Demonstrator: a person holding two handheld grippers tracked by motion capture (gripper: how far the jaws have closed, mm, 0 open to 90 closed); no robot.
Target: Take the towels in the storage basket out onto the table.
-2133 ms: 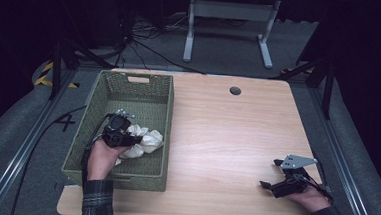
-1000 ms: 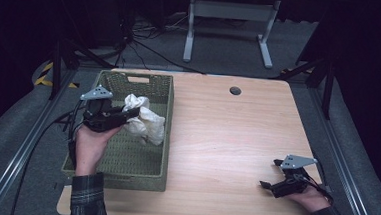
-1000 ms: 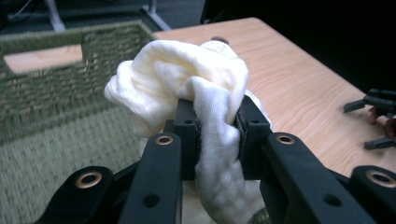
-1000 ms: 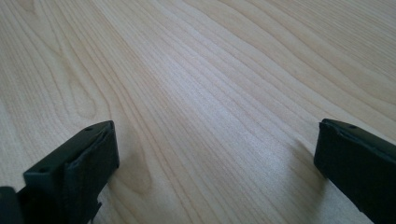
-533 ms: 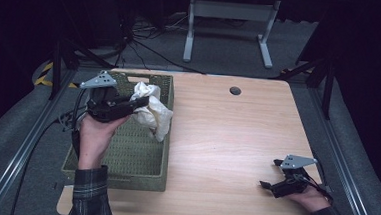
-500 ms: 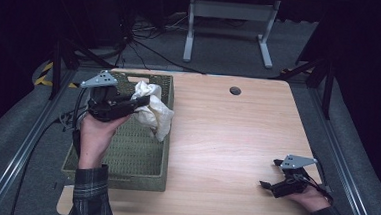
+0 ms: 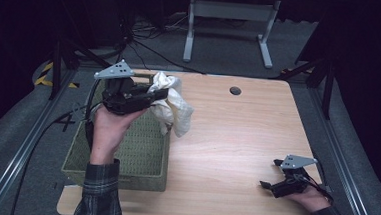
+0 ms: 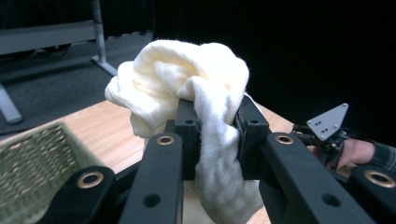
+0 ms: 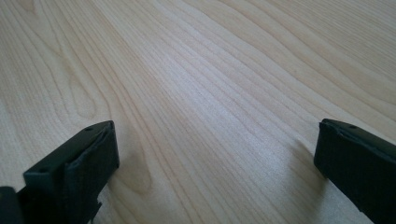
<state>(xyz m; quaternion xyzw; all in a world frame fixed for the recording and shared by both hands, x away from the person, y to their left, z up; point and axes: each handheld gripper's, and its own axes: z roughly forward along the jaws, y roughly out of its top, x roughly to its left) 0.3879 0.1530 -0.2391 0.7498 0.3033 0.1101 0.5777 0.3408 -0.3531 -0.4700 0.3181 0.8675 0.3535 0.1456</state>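
A cream-white cloth point(image 7: 172, 104) hangs in the air above the right rim of the green woven basket point(image 7: 140, 154), bunched at the top and trailing down. My left gripper point(image 7: 154, 93) is shut on it, held high over the basket's far end. In the left gripper view the cloth point(image 8: 201, 93) is pinched between the two black jaws and spills over them. My right gripper point(image 7: 274, 180) rests low on the wooden table point(image 7: 236, 140) near its front right corner. Its jaws stand wide apart over bare wood point(image 9: 210, 116), with nothing between them.
The basket sits on the table's left side. A round cable hole point(image 7: 235, 90) lies near the table's far edge. A grey metal stand point(image 7: 228, 24) is on the floor beyond the table. Dark rails run along both sides.
My left gripper has lifted the cloth out of the basket and carried it up and to the right, over the basket's rim. The right gripper has stayed where it was.
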